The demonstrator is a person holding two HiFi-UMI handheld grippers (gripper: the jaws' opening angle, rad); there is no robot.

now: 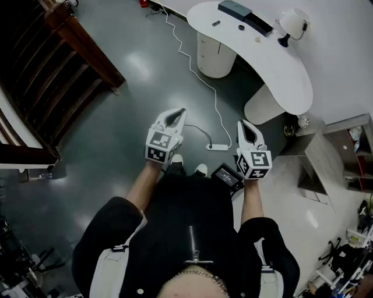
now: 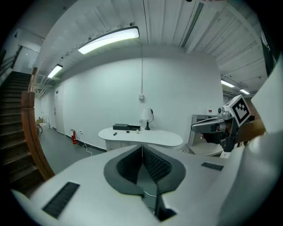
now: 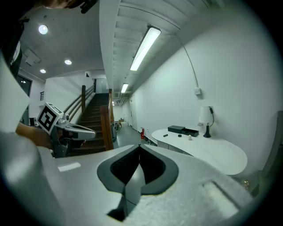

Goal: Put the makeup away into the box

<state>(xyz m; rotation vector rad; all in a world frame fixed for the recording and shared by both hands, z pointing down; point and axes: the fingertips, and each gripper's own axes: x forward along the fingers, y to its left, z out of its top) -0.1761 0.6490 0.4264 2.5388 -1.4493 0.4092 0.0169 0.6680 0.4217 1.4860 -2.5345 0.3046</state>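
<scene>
White curved table (image 1: 280, 70) at upper right, over a glossy grey floor (image 1: 116, 134).
Near the table's upper end stand a dark box (image 1: 235, 9) and a white lamp (image 1: 289, 24), with a small dark stick (image 1: 216, 23), a dark round piece (image 1: 242, 27) and a pale piece (image 1: 257, 39) beside them. A white cable (image 1: 198, 73) crosses the floor to a power strip (image 1: 217, 147) at centre frame.

A glossy dark-grey floor (image 1: 116, 87) runs to a curved white worktop (image 1: 285, 75) against a white wall (image 2: 177, 88), with a white lamp (image 1: 289, 23) on it. A wooden staircase (image 1: 35, 75) rises at left. Strip lights (image 2: 108, 39) glow overhead, and a white cable (image 1: 198, 75) trails across the floor.
</scene>
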